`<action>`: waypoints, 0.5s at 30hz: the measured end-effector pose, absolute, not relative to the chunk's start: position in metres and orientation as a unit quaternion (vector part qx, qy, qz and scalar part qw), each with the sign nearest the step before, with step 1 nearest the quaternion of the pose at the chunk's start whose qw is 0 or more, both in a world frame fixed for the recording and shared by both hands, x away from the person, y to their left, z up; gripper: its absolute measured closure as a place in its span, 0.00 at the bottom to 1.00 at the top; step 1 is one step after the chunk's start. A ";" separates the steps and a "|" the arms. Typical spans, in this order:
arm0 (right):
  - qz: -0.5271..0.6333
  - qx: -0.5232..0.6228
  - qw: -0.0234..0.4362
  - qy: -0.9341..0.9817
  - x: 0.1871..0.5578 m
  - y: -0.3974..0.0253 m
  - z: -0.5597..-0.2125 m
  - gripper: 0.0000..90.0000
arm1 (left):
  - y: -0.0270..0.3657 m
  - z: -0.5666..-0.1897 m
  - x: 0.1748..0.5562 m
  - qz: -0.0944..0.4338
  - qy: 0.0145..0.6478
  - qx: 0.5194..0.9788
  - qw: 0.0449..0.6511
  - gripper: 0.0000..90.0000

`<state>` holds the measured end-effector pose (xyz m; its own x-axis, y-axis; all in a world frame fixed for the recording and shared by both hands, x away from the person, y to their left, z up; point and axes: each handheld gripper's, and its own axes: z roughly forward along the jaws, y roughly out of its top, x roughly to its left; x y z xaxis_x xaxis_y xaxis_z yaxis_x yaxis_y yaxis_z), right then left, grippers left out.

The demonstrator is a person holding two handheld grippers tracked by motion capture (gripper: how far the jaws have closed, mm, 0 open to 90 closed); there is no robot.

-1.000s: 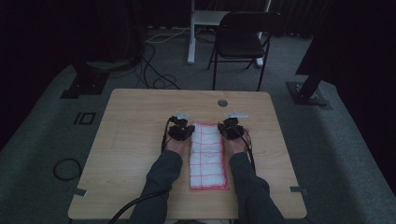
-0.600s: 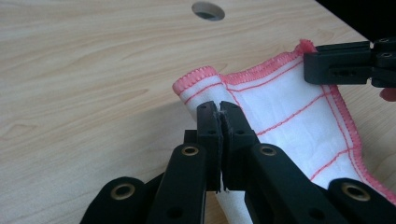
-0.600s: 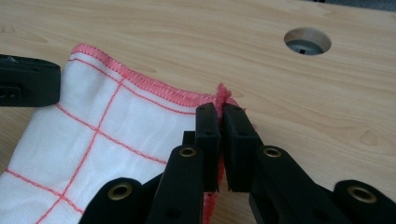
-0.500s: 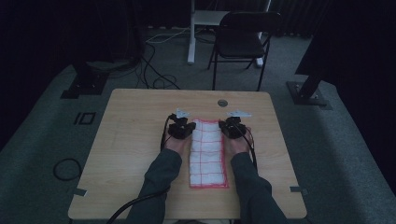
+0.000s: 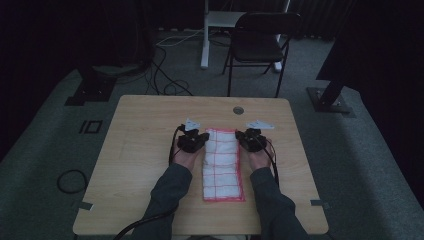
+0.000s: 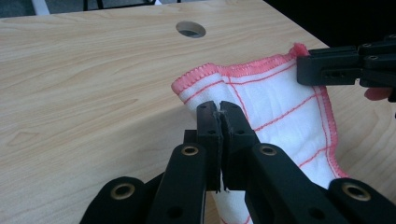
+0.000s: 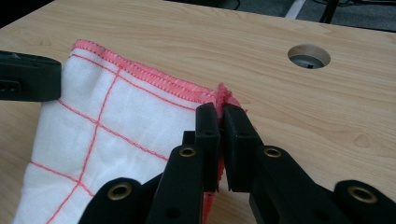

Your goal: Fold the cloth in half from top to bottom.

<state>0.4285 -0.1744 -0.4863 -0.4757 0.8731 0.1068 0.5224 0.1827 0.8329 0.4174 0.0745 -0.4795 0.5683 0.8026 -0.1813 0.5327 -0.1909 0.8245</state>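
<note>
Left gripper (image 5: 194, 140) and right gripper (image 5: 251, 138) each pinch a far corner of the cloth (image 5: 222, 165), jaws closed on its red hem, as it lies lengthwise on the table (image 5: 145, 150) between the person's forearms.

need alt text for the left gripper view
The left gripper, its two black jaws shut, pinches the near edge of a white cloth with red grid lines and red hem on a light wooden table. The right gripper grips the cloth's far corner.
</note>
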 end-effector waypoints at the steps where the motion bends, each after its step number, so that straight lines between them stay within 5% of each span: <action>1: 0.434 0.469 0.202 0.742 0.427 -0.174 -0.486 0.96 | 0.075 -0.479 0.416 0.147 0.440 0.756 0.461 0.98; 15: 0.441 0.451 0.204 0.748 0.412 -0.177 -0.483 0.96 | 0.079 -0.476 0.395 0.152 0.427 0.752 0.478 0.98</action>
<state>0.4121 -0.1772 -0.4829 -0.5102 0.8550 0.0936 0.4956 0.2032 0.8445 0.3950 0.0791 -0.4759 0.5902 0.7870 -0.1800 0.4970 -0.1784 0.8492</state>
